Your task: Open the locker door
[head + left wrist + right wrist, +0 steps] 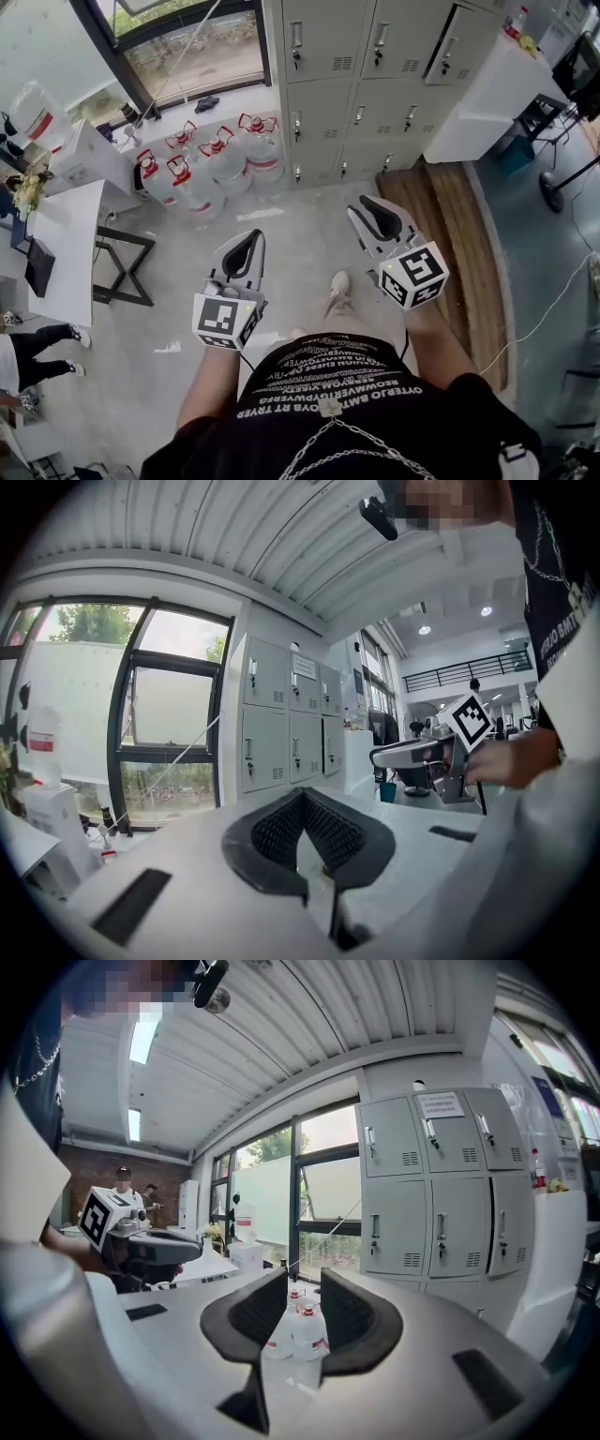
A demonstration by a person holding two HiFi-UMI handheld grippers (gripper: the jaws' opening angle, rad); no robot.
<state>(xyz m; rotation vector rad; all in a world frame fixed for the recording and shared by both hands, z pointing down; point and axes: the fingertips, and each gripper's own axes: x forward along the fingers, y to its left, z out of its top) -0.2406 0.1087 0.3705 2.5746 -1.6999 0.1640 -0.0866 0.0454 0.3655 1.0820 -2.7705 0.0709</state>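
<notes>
- The lockers (366, 56) stand against the wall at the far side of the floor, in a grey block of several rows. All doors that show are closed, each with a small handle.
- The left gripper (248, 236) is held over the floor in front of the person and points toward the lockers, well apart from them. Its fingers (272, 832) meet at the tips and hold nothing.
- The right gripper (366, 202) is held beside the left one, a little further forward in the head view, also well apart from the lockers. Its fingers (253, 1312) stand partly open with a clear gap, and nothing is between them; only the distant bottles (300, 1326) show through the gap.
- These bottles (216, 155) are big water bottles with red caps. They stand in a group on the floor, just left of the lockers and below the window (187, 47).
- A white table (70, 244) is at the left. A wooden platform (450, 234) lies on the floor at the right, in front of the lockers.
</notes>
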